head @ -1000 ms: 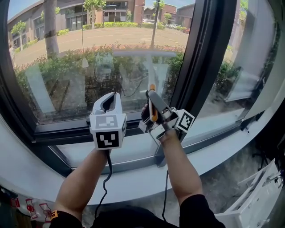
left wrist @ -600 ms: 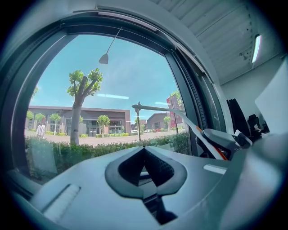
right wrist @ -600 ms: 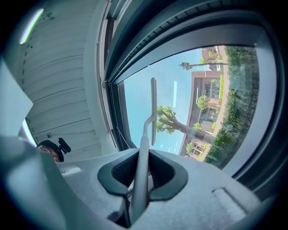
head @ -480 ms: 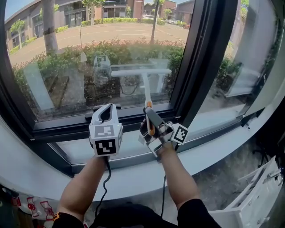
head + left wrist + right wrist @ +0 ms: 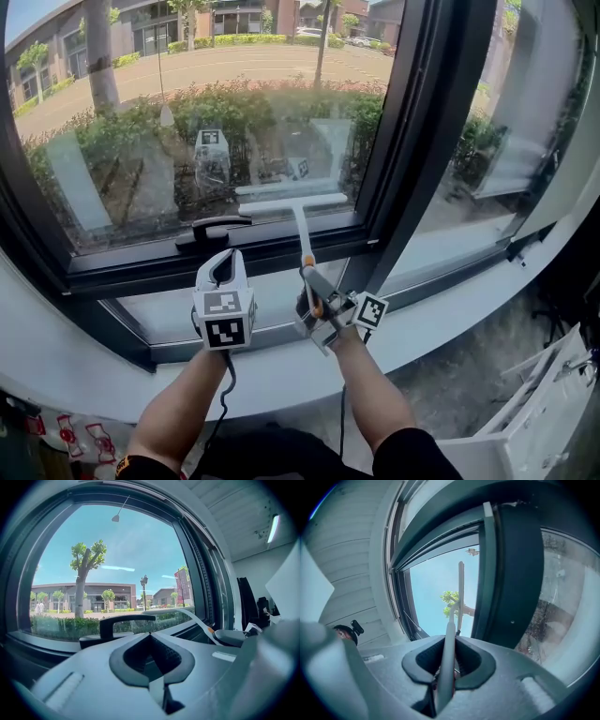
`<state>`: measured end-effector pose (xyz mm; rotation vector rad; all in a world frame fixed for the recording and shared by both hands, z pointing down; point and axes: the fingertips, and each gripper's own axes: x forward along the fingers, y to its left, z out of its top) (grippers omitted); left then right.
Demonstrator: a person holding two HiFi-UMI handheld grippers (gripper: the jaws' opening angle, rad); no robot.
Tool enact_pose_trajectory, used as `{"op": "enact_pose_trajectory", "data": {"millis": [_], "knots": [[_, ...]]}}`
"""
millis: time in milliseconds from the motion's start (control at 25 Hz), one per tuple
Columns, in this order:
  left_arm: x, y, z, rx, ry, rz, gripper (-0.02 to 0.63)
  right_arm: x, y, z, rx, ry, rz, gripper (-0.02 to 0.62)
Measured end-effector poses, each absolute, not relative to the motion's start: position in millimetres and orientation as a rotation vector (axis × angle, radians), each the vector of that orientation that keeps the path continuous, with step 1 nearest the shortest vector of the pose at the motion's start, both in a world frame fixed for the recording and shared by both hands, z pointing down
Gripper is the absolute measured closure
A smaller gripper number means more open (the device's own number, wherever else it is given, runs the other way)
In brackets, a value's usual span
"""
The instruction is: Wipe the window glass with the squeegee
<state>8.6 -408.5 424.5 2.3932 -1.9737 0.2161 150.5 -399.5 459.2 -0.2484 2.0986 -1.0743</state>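
Observation:
The squeegee's white blade (image 5: 292,202) lies flat against the bottom of the window glass (image 5: 122,141), just above the lower frame. Its white shaft runs down to an orange collar and a grey grip. My right gripper (image 5: 315,286) is shut on that grip, below the pane and over the sill. In the right gripper view the handle (image 5: 448,653) stands between the jaws and the blade (image 5: 461,592) shows edge-on. My left gripper (image 5: 223,266) hovers beside it on the left, shut and holding nothing, below the black window handle (image 5: 214,228). The left gripper view shows its jaws (image 5: 150,635) closed together and the squeegee shaft (image 5: 194,619) at the right.
A thick dark mullion (image 5: 417,141) borders the pane on the right, with a second pane beyond it. The white sill (image 5: 281,370) runs under both grippers. A white perforated object (image 5: 539,422) sits on the floor at lower right. Shrubs and a road lie outside.
The squeegee blade has slid down the glass from mid-pane to the bottom edge. Both grippers have dropped lower toward the sill, and the black window handle has come into view.

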Motion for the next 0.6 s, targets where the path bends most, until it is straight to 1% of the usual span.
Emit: {"op": "enact_pose_trajectory", "data": {"millis": [360,600], "knots": [[12,-403,462,2.363,-1.929,0.284,0.588,157,-399,500,-0.304,2.085,-1.163,0.551],[14,-402,455,2.387,-1.927,0.287,0.588,168,-390,477,-0.275,2.101,-1.091,0.551]]}}
